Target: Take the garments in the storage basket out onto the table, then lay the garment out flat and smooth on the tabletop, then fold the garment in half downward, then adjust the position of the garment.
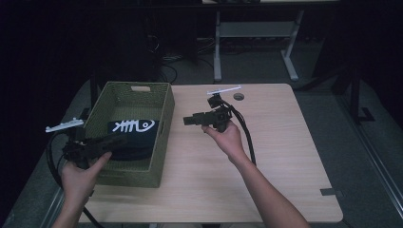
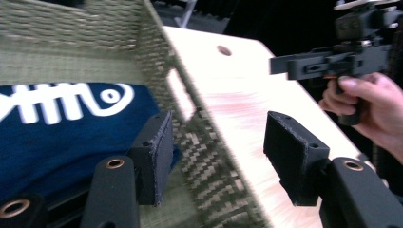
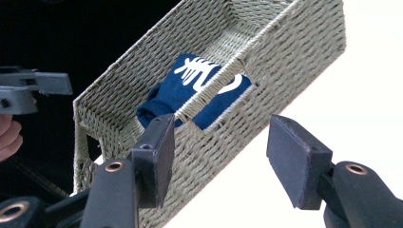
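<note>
A folded navy cloth with a white fish-bone print (image 1: 134, 133) lies inside the green woven basket (image 1: 164, 102) at the left of the wooden table (image 1: 275, 156). The left gripper (image 1: 116, 140) hangs over the basket's near-left corner just beside the cloth, jaws apart and empty. The right gripper (image 1: 186, 120) is held above the bare tabletop just right of the basket, its tips pointing at the basket wall, jaws likewise apart with nothing between them, clear of the cloth.

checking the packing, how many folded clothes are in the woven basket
1. A folded dark blue cloth with a white fishbone print lies on the floor of the olive-green woven basket, toward its near end. Anything tucked under it would be hidden.
</note>
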`<state>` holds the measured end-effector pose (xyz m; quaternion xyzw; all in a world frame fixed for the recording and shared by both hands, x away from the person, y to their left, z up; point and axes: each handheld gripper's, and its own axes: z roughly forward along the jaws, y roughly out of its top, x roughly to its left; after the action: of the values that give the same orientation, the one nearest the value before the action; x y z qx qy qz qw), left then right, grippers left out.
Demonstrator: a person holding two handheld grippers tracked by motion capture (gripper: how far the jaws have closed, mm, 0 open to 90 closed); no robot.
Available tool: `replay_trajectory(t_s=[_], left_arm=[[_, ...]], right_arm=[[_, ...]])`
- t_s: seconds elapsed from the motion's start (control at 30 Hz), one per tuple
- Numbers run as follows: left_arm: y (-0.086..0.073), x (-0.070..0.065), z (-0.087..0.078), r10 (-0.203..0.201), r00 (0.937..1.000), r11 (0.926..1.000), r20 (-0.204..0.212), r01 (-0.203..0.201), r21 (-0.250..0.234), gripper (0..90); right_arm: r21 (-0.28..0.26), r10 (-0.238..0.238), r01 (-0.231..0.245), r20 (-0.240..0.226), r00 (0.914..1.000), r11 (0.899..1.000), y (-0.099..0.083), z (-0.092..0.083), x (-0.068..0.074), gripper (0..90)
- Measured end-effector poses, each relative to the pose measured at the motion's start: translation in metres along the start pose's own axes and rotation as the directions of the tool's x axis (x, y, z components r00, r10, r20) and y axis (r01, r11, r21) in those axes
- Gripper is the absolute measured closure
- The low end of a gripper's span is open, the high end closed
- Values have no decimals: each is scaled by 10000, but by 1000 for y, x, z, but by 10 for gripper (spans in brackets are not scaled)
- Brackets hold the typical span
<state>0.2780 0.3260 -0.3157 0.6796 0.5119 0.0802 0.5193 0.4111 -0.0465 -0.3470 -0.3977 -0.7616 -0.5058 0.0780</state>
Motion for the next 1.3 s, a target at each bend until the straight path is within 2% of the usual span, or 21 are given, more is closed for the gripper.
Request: replay_trajectory(t_s=[0.07,0.3,0.43,0.67,0.93,1.1,1.3], left_arm=[[-2,-9,6,252,9997,9996,13,-252,109,428],[-4,-33,24,444,9975,9989,549,-452,135,415],[-4,-45,37,623,9948,9975,808,-647,280,402],[-4,-62,58,703,9887,9966,1321,-754,342,378],[-8,-89,86,894,9732,9931,2121,-1033,553,368],[-10,-103,103,992,9647,9905,2438,-1193,690,365],[-13,-111,119,908,9601,9895,2645,-1168,845,358]], right_arm=[[-36,-49,49,95,9999,10000,-2,-5,-1,415],[-271,141,-133,314,9994,9995,-9,-28,-10,400],[-388,234,-218,421,9988,9990,-15,-41,-16,391],[-552,515,-478,675,9964,9973,-27,-63,-29,381],[-805,1012,-927,1089,9889,9924,-48,-93,-48,377],[-932,1236,-1125,1229,9847,9893,-59,-108,-57,370],[-1045,1513,-1374,1400,9785,9850,-74,-123,-68,365]])
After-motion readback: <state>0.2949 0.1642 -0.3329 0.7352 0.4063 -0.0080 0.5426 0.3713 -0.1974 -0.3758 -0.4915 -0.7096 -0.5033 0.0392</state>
